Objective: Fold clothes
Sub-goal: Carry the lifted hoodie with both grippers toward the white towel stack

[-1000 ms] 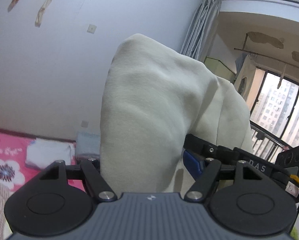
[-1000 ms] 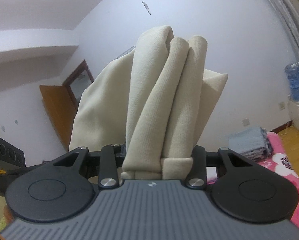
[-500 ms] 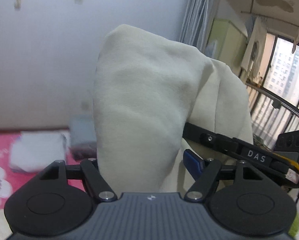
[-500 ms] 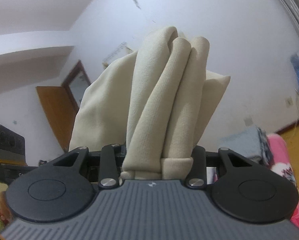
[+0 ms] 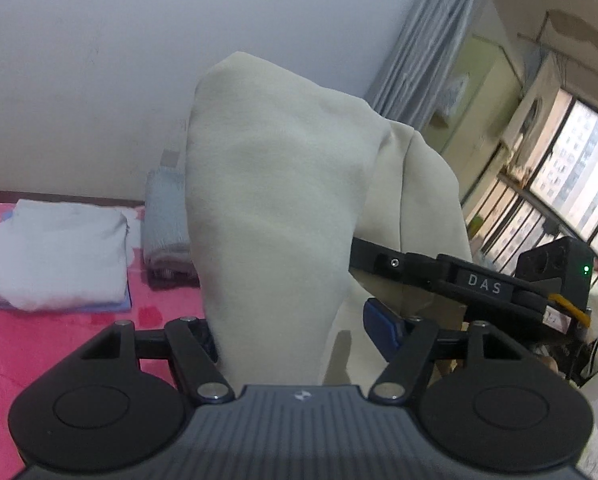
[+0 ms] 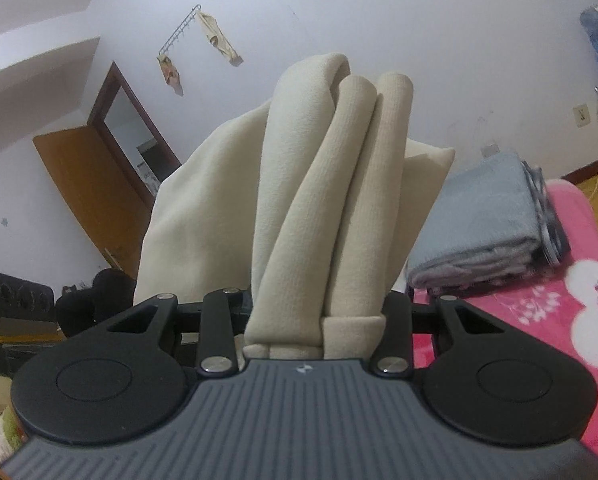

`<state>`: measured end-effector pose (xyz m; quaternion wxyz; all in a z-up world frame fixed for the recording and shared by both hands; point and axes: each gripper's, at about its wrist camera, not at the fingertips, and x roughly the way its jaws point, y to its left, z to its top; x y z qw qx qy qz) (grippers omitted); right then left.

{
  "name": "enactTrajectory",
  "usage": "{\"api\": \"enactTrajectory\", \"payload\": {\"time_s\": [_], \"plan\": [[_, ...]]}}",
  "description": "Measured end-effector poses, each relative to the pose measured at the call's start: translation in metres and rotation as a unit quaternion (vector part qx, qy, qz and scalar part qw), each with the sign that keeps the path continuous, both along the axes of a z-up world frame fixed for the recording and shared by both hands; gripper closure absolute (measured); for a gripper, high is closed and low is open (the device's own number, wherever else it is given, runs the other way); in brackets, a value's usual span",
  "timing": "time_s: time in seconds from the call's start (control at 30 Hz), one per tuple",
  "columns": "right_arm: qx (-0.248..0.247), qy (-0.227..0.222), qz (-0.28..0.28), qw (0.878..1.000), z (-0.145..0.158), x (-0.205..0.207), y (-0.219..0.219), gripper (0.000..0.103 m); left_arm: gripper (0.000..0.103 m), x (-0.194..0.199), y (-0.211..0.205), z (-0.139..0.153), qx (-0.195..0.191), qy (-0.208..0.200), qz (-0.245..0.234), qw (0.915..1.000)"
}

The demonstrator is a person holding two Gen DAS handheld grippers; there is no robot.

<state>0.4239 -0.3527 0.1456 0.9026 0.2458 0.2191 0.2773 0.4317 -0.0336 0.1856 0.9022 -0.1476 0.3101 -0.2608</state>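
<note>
Pink bed carried folded piles: white, grey. Cream garment hung bunched between both tools. Right hand-held gripper was clamped on its folds; left hand-held gripper was closing, cloth between its jaws. Best lowered level, edges taut, onto bare bed.

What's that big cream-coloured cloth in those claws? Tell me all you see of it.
The cream garment is a soft, thick, matte knit with a fine rib. It is held up off the pink bed cover. The right gripper pinches a bunch of rolled folds and a hem band. In the left wrist view the same cloth drapes over the left gripper, whose jaws are closing, and hides part of it.
</note>
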Motion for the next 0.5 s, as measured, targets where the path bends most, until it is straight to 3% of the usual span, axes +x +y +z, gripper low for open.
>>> {"api": "enactTrajectory", "payload": {"time_s": [0.27, 0.5], "plan": [[-0.01, -0.038, -0.024, 0.999, 0.062, 0.028, 0.002, 0.067, 0.033, 0.024, -0.006, 0.055, -0.033, -0.059, -0.017, 0.9976], [-0.039, -0.052, -0.059, 0.996, 0.107, 0.026, -0.035, 0.067, 0.033, 0.04, -0.045, 0.07, -0.079, -0.059, -0.047, 0.994]]}}
